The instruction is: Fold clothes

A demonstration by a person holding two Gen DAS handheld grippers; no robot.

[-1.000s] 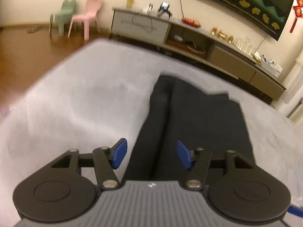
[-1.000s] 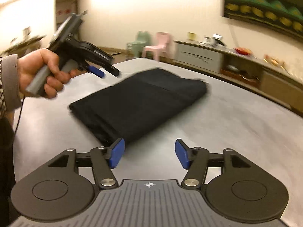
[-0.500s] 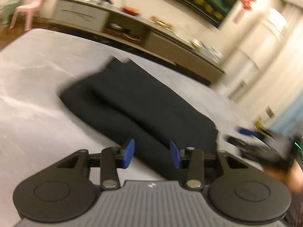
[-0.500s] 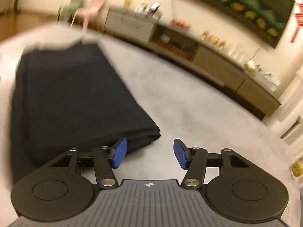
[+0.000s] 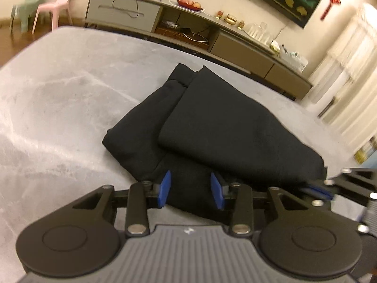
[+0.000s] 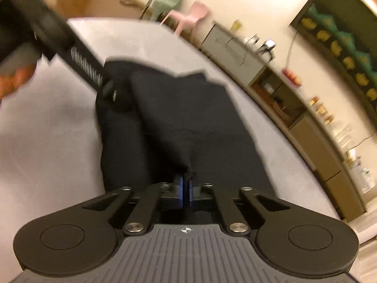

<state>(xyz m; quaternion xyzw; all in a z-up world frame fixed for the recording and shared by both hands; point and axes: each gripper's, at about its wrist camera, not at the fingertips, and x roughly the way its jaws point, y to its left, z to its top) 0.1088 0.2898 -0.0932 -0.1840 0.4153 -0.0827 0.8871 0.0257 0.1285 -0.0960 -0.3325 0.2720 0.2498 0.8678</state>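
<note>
Garment: black folded garment [image 5: 212,127] lies on the grey table [image 5: 59,99], upper layer lapped over a lower one
Left wrist view only: right gripper [image 5: 318,189] at the garment's near right corner
Right wrist view only: left gripper's body reaching over the garment's far left, blurred
Left gripper [image 5: 190,189]: blue pads partly apart over the near edge, not pressing cloth
Right gripper [image 6: 185,189]: pads closed, pinching a raised fold
Writing: none readable

Bare grey tabletop [image 5: 59,108] left of black garment [image 5: 212,127] (sideboard [image 5: 235,47] beyond)
</note>
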